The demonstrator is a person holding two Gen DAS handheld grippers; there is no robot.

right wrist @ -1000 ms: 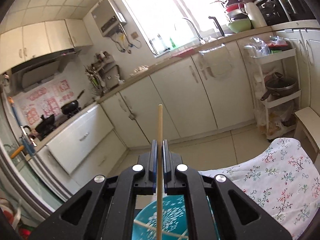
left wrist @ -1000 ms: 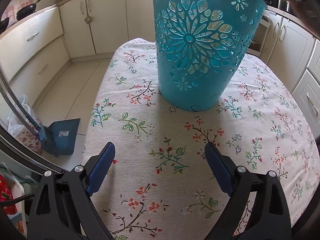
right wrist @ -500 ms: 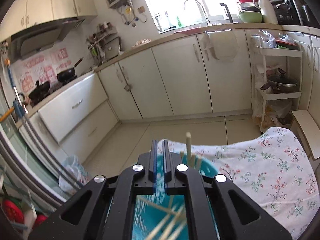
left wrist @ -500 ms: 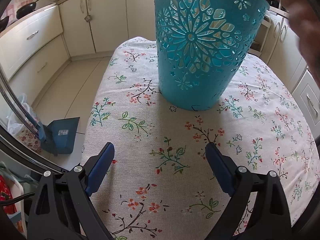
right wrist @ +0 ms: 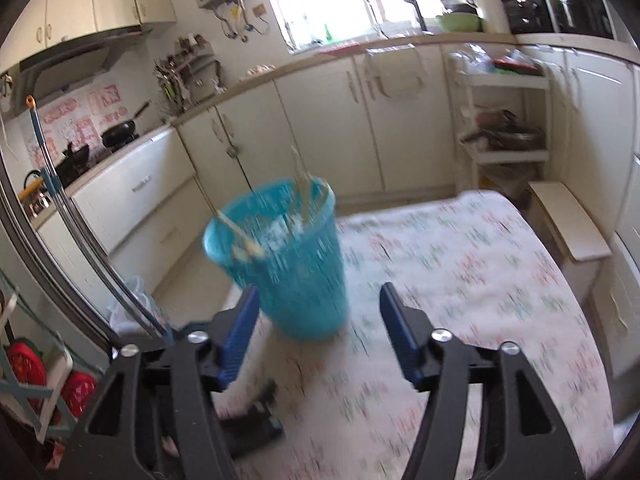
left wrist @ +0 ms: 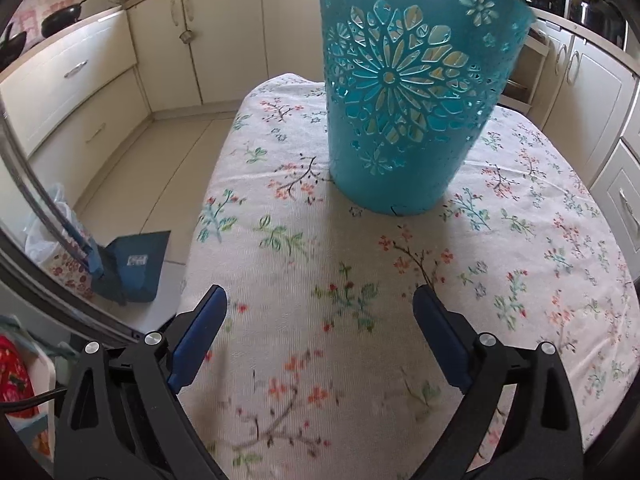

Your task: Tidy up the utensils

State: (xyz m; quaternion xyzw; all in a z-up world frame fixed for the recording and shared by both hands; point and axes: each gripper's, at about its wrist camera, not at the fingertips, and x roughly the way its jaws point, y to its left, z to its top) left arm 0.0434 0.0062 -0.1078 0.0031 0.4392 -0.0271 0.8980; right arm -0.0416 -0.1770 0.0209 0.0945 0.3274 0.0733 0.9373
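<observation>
Wooden chopsticks inside basket

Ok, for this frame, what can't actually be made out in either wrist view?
- How many wooden utensils stand in the perforated teal plastic basket: motion blur smears the right wrist view.
- The basket's rim and contents in the left wrist view: cut off by the top edge.
- The dark object below the floral tablecloth, right wrist view: blurred, partly behind the open right tool.
</observation>
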